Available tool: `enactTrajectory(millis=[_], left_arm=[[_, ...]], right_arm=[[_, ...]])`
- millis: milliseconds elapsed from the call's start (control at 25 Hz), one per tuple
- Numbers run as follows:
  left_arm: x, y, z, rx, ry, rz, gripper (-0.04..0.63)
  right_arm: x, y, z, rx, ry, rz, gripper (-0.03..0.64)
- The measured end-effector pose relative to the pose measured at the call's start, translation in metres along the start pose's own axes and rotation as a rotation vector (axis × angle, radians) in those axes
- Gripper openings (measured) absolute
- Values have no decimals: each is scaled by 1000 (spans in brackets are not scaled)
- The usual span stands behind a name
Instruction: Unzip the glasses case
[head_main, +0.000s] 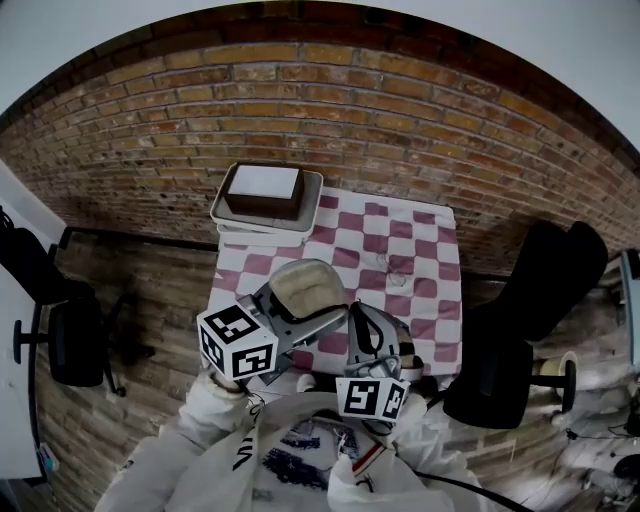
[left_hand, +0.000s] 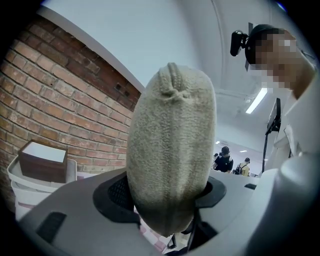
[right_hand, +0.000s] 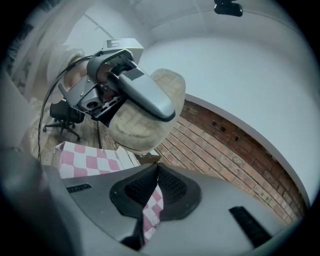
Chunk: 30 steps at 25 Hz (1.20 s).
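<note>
Beige, nubbly fabric wraps the oval glasses case (left_hand: 170, 145), which is up in the air above the worktop (head_main: 432, 300). The left gripper (left_hand: 165, 192) has its jaws clamped on the case's lower end. The right gripper (right_hand: 157, 169) hangs near, jaws pressed together, nothing visible between them. Pink-and-white check drapes the worktop. At its far edge a brown box (head_main: 263, 192) sits in a pale tray (head_main: 222, 212) by the brick wall (head_main: 350, 100).

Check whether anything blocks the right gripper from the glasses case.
Nothing visible does. The left gripper holds the glasses case up in the air, clamped between its fingers. The right gripper, its fingers together, points at the case's near end from close by, with nothing I can make out between them.
</note>
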<state>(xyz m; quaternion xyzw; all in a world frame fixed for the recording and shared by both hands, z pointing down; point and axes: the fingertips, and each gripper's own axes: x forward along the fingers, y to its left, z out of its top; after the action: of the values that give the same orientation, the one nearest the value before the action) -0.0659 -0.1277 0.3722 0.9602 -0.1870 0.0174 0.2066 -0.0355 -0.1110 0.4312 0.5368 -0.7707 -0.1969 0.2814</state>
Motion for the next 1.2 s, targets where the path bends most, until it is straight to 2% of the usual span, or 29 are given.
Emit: enactTrajectory(millis=[200, 560, 1200], left_arm=[[2, 3, -6, -3, 33, -4, 288], [3, 12, -20, 25, 126, -12, 288], [16, 12, -52, 95, 296, -57, 288]], right_arm=[[2, -1, -1, -47, 4, -7, 15], [13, -4, 0, -60, 3, 16, 15], [15, -15, -6, -104, 27, -11, 15]])
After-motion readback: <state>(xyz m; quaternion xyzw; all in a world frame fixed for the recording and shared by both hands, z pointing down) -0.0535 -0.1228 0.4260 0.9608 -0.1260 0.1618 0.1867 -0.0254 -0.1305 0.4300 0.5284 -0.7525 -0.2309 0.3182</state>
